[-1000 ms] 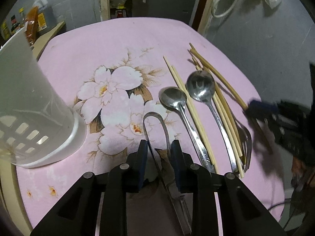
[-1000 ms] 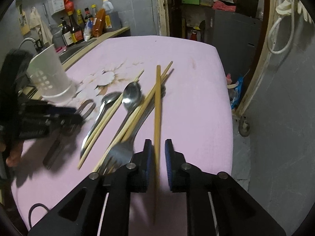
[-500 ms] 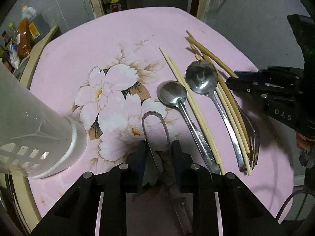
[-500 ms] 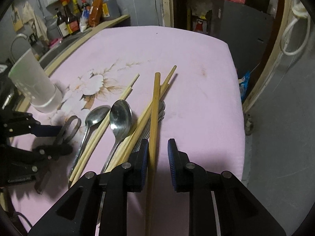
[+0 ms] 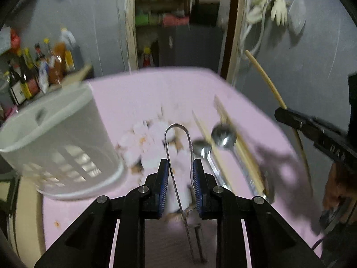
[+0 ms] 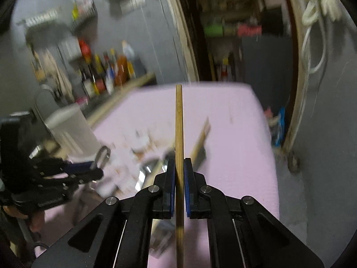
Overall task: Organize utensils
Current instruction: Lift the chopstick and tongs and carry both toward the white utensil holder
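From the left wrist, the left gripper (image 5: 180, 179) has its fingers (image 5: 162, 185) narrowed around the looped metal tongs (image 5: 178, 147), holding them lifted off the pink tabletop (image 5: 142, 93); the fingers have just been closing a little further on them. The white holder (image 5: 60, 138) by the left edge looks empty as far as the blur lets me judge, so nothing is sorted yet. Two spoons (image 5: 223, 136) and several chopsticks (image 5: 234, 140) lie toward the right edge. A second ago the tongs lay flat on the flower print.

From the right wrist, the right gripper (image 6: 177, 186) has just been closing and is now clamped tight on a single chopstick (image 6: 179, 120), which sticks out ahead, clear of the tabletop. Earlier it rested among the other chopsticks between looser fingers.
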Available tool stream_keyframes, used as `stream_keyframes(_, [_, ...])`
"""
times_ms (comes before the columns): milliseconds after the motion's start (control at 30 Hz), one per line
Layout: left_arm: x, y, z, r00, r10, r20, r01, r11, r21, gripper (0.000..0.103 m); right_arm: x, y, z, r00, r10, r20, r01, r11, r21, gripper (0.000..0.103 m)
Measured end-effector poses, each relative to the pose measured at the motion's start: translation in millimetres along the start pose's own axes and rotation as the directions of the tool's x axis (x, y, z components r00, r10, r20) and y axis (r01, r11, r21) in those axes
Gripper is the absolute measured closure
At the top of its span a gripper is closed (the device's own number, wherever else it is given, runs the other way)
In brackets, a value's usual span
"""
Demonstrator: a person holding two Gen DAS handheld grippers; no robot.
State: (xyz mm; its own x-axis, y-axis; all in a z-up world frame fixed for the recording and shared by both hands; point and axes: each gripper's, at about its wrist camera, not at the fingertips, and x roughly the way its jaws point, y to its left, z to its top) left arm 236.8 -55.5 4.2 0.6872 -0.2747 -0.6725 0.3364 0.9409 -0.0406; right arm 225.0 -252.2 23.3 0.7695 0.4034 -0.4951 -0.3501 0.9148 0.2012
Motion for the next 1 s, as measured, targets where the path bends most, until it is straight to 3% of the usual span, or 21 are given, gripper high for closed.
stream_keyframes(100, [-27.0, 0.0, 9.5, 0.99, 0.027, 0.14, -0.027, 1.0, -0.002, 0.085, -16.0, 19.3, 5.2, 0.991, -0.003, 0.135, 0.007, 0.999, -0.036, 0.098])
stream_keyframes(167, [-47.0, 7.3, 19.2, 0.974, 0.046, 0.222, -0.042, 0.999, -0.021, 0.085, -22.8, 31.8, 9.5, 0.976, 0.01, 0.22, 0.001, 0.999, -0.051, 0.098])
stream_keyframes(333, [-86.3, 24.0, 45.2, 0.938, 0.082, 0.337, -0.067, 0.996, -0.056, 0.085, -30.4, 60.9, 30.7, 0.923, 0.07, 0.379, -0.041, 0.996, -0.083, 0.098])
stream_keyframes(533, [-128.9, 61.0, 68.8, 0.911, 0.149, 0.384, -0.118, 0.988, -0.104, 0.085, -22.2, 90.5, 64.8, 0.862, 0.183, 0.473, -0.15, 0.983, -0.108, 0.098])
stream_keyframes(700, [-153.5, 93.9, 67.5, 0.885, 0.239, 0.399, -0.193, 0.969, -0.153, 0.085, -8.2, 119.7, 91.5, 0.807, 0.255, 0.532, -0.225, 0.967, -0.122, 0.098])
stream_keyframes(833, [-166.5, 124.4, 69.5, 0.868, 0.312, 0.386, -0.243, 0.945, -0.218, 0.085, 9.6, 142.8, 110.9, 0.761, 0.296, 0.578, -0.276, 0.953, -0.126, 0.098])
stream_keyframes(1000, [-164.1, 160.6, 65.3, 0.849, 0.397, 0.348, -0.308, 0.908, -0.283, 0.085, 30.3, 167.0, 120.1, 0.727, 0.325, 0.605, -0.303, 0.942, -0.142, 0.098])
